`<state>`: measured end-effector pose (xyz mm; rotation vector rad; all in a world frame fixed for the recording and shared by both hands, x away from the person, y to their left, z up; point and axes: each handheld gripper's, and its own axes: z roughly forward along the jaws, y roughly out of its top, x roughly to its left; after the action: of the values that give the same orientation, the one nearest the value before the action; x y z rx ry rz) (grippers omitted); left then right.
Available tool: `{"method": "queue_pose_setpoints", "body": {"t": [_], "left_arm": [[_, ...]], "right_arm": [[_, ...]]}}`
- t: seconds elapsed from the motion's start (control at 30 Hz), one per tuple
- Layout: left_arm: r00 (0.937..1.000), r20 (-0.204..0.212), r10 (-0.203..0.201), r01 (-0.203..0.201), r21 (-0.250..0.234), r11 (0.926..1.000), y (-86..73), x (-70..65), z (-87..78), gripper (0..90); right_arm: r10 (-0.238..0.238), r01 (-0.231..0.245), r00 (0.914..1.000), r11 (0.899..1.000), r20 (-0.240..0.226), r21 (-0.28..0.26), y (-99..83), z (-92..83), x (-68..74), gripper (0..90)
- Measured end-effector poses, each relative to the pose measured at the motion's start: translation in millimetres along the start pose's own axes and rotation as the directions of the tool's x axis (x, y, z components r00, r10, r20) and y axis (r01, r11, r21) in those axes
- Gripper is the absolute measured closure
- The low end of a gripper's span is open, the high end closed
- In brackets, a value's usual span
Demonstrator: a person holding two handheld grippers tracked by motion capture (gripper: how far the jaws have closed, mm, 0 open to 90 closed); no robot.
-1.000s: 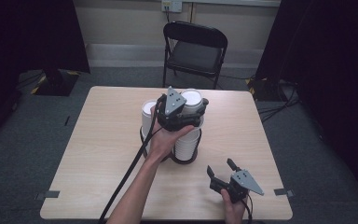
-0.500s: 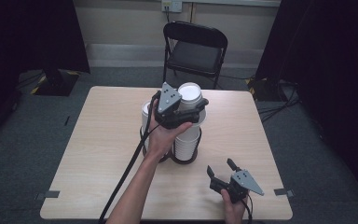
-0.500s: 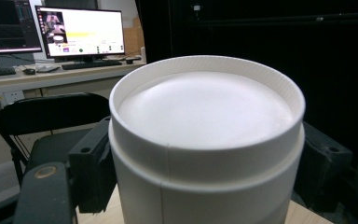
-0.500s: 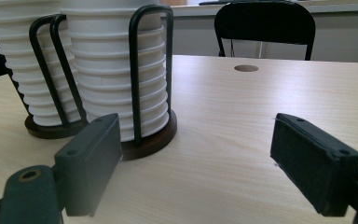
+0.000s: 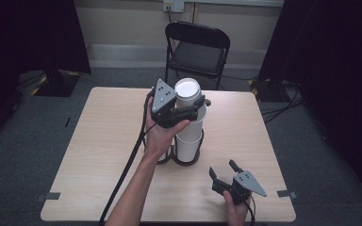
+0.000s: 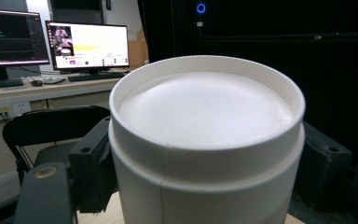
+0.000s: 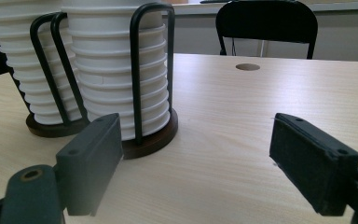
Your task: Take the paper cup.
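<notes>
1. The counter (image 5: 99, 155) is a square slab of pale wood-grain laminate with rounded corners and a small round cable hole near its far edge.
2. A black folding chair (image 5: 195, 49) with a padded seat and a thin metal frame stands beyond the counter's far edge.
3. Two stacks of white paper cups (image 5: 188, 141) stand near the middle of the counter. They are nested upside down, so their rolled rims form ridged rings up the sides. The right gripper view shows them side by side.
4. Each stack sits in a cup holder (image 7: 144, 135): a round dark wooden base with black metal wire loops rising around the cups.
5. The left tool (image 5: 181, 110) is matt black plastic with a grey three-cornered plate on top. Its jaws are clamped on the lifted cup (image 5: 188, 92).
6. That cup is smooth white paper, tapered, with a side seam. It is upside down: its recessed flat bottom faces up, its long axis stands upright, and it hangs above the stack nearer the counter's right edge.
7. The right tool (image 5: 226, 172) lies low near the counter's near right corner. Its flat black padded jaws stand wide apart around bare counter and point towards the holder.
</notes>
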<state>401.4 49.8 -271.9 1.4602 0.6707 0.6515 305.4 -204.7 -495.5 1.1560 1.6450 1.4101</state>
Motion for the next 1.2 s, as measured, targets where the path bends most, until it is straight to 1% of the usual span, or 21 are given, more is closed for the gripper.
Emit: {"method": "queue_pose_setpoints", "body": {"t": [0.03,0.17,0.23,0.4,0.47,0.5,0.57,0.63,0.67,0.7,0.73,0.77,0.8,0.83,0.87,0.9,1.0,1.03,1.1,1.17,1.2], "left_arm": [[1.0,0.003,0.002,-0.002,0.001,1.0,1.1,1.3,-1.9,21.7],[0.9993,0.029,-0.021,0.022,-0.005,0.9998,4.1,5.5,-7.2,21.7],[0.9989,0.043,-0.019,0.019,-0.001,0.9998,5.3,7.4,-12.0,21.8],[0.9986,0.043,-0.031,0.031,-0.011,0.9995,6.8,10.3,-20.4,21.8],[0.9977,0.048,-0.048,0.049,-0.021,0.9986,7.5,12.3,-25.7,21.8],[0.9975,0.05,-0.051,0.052,-0.028,0.9982,8.0,13.4,-31.3,21.8],[0.9974,0.053,-0.048,0.05,-0.029,0.9983,8.2,13.7,-36.2,21.8],[0.9954,0.069,-0.066,0.069,-0.042,0.9967,7.6,12.8,-40.2,21.8],[0.9954,0.069,-0.066,0.069,-0.042,0.9967,7.6,12.8,-40.2,21.8],[0.994,0.086,-0.068,0.072,-0.043,0.9965,6.7,12.3,-44.2,21.8],[0.994,0.086,-0.068,0.072,-0.043,0.9965,6.7,12.3,-44.2,21.8],[0.9927,0.103,-0.063,0.066,-0.033,0.9972,6.1,13.7,-46.6,21.8],[0.9897,0.123,-0.073,0.078,-0.031,0.9965,4.9,14.9,-48.2,21.8],[0.9905,0.111,-0.08,0.084,-0.027,0.9961,2.3,13.8,-50.9,21.8],[0.9905,0.111,-0.08,0.084,-0.027,0.9961,2.3,13.8,-50.9,21.8],[0.987,0.137,-0.085,0.089,-0.022,0.9958,-0.6,13.4,-52.9,21.8],[0.9866,0.141,-0.082,0.085,-0.012,0.9963,-3.0,12.0,-55.1,21.8],[0.9846,0.15,-0.089,0.091,-0.008,0.9959,-5.2,11.3,-57.7,21.8],[0.9859,0.146,-0.081,0.082,-0.005,0.9966,-7.3,10.4,-60.9,21.8],[0.9832,0.154,-0.098,0.1,-0.003,0.995,-10.0,9.0,-63.9,21.8],[0.9832,0.154,-0.098,0.1,-0.003,0.995,-10.0,9.0,-63.9,21.8]], "right_arm": [[-0.001,0.001,1.0,1.0,0.0,0.001,0.0,0.2,-0.1,16.2],[-0.002,0.002,1.0,1.0,0.0,0.001,0.1,0.2,-0.1,16.2],[-0.002,0.002,1.0,1.0,0.0,0.002,0.1,0.3,0.0,16.2],[-0.001,0.001,1.0,1.0,-0.001,0.002,0.1,0.3,-0.1,16.2],[-0.002,0.002,1.0,1.0,0.0,0.002,0.1,0.2,-0.1,16.2],[-0.003,0.003,1.0,1.0,-0.001,0.002,0.1,0.4,-0.1,16.2],[-0.003,0.003,1.0,1.0,-0.002,0.003,0.1,0.2,0.0,16.2],[-0.002,0.002,1.0,1.0,-0.002,0.004,0.1,0.1,0.0,16.2],[-0.002,0.002,1.0,1.0,-0.002,0.004,0.1,0.1,0.0,16.2],[-0.003,0.003,1.0,1.0,-0.002,0.002,0.0,0.1,0.0,16.2],[-0.003,0.003,1.0,1.0,-0.002,0.002,0.0,0.1,0.0,16.2],[-0.002,0.002,1.0,1.0,-0.002,0.002,0.0,0.0,0.1,16.3],[-0.002,0.002,1.0,1.0,-0.001,0.002,0.0,0.0,0.0,16.2],[-0.002,0.002,1.0,1.0,-0.002,0.003,0.0,0.0,0.0,16.2],[-0.002,0.002,1.0,1.0,-0.002,0.003,0.0,0.0,0.0,16.2],[-0.001,0.001,1.0,1.0,-0.003,0.002,0.1,-0.3,0.1,16.2],[0.001,-0.001,1.0,1.0,-0.002,-0.001,0.0,-0.2,0.0,16.2],[-0.001,0.001,1.0,1.0,0.0,-0.001,0.0,-0.3,0.1,16.2],[0.0,0.0,1.0,1.0,0.0,-0.002,-0.1,-0.3,0.1,16.2],[0.0,0.0,1.0,1.0,0.001,-0.002,-0.1,-0.4,0.0,16.2],[0.0,0.0,1.0,1.0,0.001,-0.002,-0.1,-0.4,0.0,16.2]]}}
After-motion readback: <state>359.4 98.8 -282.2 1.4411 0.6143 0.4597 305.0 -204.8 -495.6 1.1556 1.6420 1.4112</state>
